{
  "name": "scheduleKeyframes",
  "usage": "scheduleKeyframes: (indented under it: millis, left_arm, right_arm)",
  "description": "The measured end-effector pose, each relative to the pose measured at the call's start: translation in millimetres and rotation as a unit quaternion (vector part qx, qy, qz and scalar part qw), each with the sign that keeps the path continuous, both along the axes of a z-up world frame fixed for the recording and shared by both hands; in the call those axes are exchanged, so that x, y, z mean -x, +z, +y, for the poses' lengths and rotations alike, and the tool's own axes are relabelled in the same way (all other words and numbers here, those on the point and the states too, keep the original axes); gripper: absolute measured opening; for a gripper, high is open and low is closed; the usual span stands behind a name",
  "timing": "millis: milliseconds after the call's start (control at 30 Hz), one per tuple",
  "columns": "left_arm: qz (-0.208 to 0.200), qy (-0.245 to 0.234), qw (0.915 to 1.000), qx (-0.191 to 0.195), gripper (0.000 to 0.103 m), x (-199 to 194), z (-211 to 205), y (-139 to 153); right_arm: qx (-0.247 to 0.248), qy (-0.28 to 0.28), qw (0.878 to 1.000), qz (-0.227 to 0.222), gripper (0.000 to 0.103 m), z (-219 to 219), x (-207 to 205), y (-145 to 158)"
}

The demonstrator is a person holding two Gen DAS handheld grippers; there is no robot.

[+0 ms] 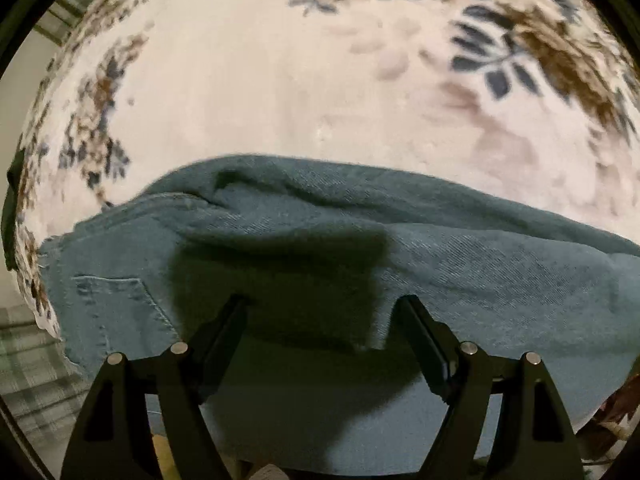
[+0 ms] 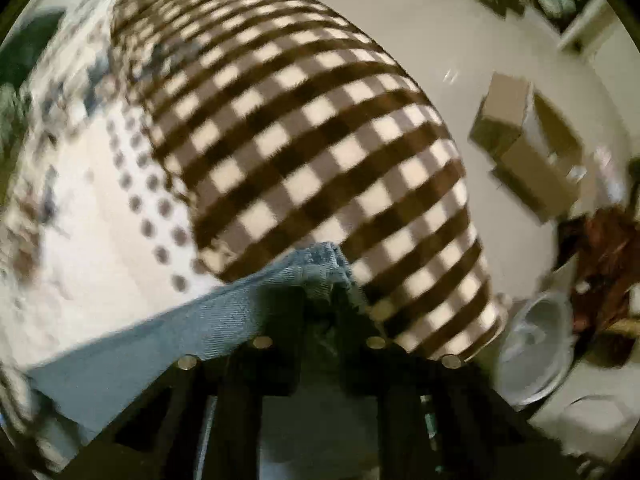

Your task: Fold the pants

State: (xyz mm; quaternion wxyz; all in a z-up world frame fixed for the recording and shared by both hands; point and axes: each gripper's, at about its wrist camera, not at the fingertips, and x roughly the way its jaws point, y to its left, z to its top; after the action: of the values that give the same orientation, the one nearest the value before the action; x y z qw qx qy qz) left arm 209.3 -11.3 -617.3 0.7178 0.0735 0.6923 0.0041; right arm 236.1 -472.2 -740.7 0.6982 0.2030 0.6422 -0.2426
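Observation:
The blue denim pants (image 1: pixel 304 240) lie on a pale floral blanket (image 1: pixel 260 92), with a back pocket (image 1: pixel 112 300) at the lower left. My left gripper (image 1: pixel 324 300) hovers just over the pants, its jaws wide apart and empty. In the blurred right wrist view, my right gripper (image 2: pixel 320 292) is shut on a bunched end of the pants (image 2: pixel 326 264) and holds it up. The denim (image 2: pixel 168 344) trails down to the left from the fingers.
A brown and cream checked blanket (image 2: pixel 312 140) covers the bed ahead of the right gripper, beside a dotted white cloth (image 2: pixel 120 220). Cardboard boxes (image 2: pixel 524 144) and a white fan (image 2: pixel 536 356) stand on the floor at right. The bed's edge shows at left (image 1: pixel 36 320).

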Motion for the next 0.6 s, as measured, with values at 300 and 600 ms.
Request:
scheduleKeyframes:
  millis: [300, 600]
  left_arm:
    - [-0.026, 0.021, 0.9993, 0.018, 0.078, 5.8, 39.9, 29.9]
    - [-0.018, 0.006, 0.9995, 0.024, 0.078, -30.4, 54.0, 26.5]
  right_arm:
    - [0.046, -0.003, 0.999, -0.001, 0.019, 6.6, -1.1, 10.9]
    - [-0.192, -0.058, 0.978, -0.051, 0.032, 92.5, -33.0, 46.8]
